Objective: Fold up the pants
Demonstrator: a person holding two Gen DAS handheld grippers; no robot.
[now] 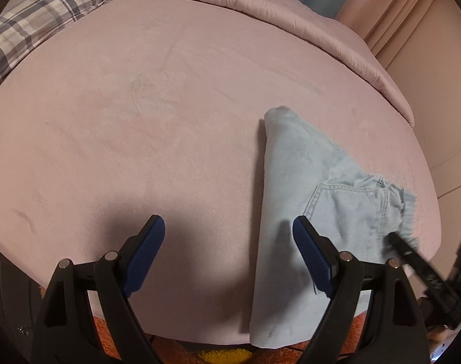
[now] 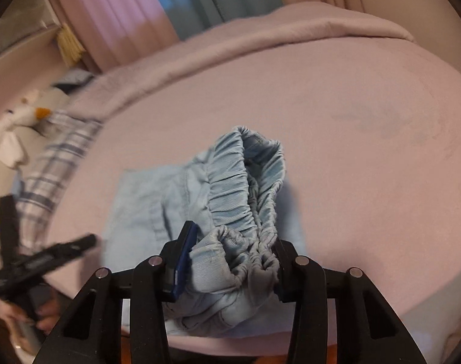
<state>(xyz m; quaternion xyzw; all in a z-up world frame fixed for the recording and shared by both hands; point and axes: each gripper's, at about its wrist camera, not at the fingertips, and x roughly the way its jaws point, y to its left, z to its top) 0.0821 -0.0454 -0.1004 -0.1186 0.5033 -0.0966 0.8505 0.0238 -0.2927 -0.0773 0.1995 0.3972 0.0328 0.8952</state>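
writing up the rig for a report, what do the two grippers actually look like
Both match. The left gripper and right gripper have matte black plastic linkage arms with triangular cutouts and round silver pivot pins. Each finger carries a ribbed dark blue pad. No cables or readable markings are visible. A bare hand shows behind the left gripper; no sleeve is in view.

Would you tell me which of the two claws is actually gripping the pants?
The right claw, shut on the pants' bunched waistband; the left claw is open, empty.
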